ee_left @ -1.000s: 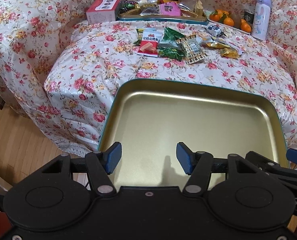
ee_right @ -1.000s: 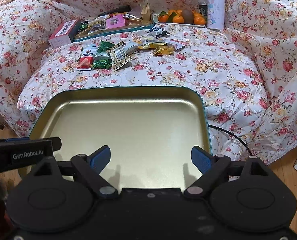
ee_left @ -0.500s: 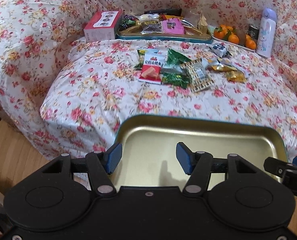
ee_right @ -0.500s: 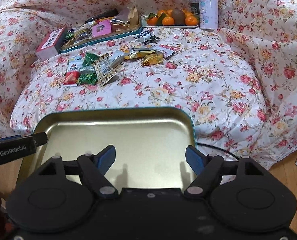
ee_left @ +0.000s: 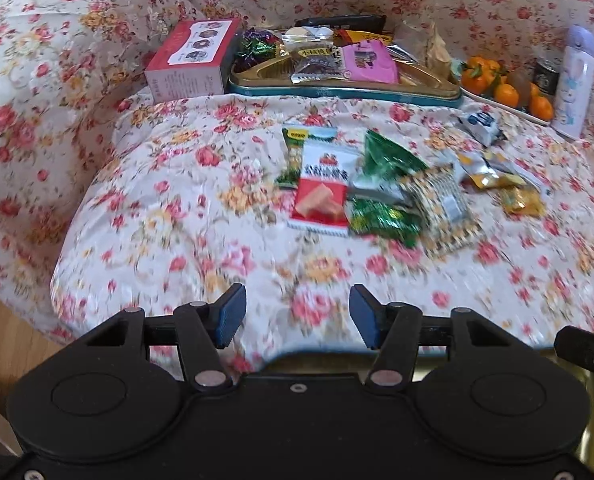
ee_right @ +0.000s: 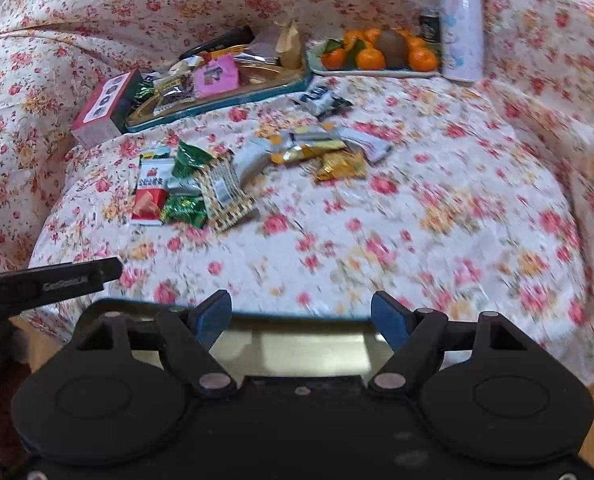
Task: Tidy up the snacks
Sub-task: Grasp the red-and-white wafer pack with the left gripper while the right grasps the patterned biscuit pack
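Note:
Several loose snack packets lie on the flowered cover: a red-and-white packet, green packets and yellow packets; they also show in the right wrist view. My left gripper is open and empty, well short of them. My right gripper is open and empty above the far rim of an empty gold tin tray. A filled teal-rimmed gold tray stands at the back.
A pink box stands left of the filled tray. A plate of oranges and a white-purple flask stand at the back right. Wooden floor shows below the cover's front edge.
Both grippers have risen and tilted up toward the snacks. The empty gold tray has slid down nearly out of both views. Both grippers stay open.

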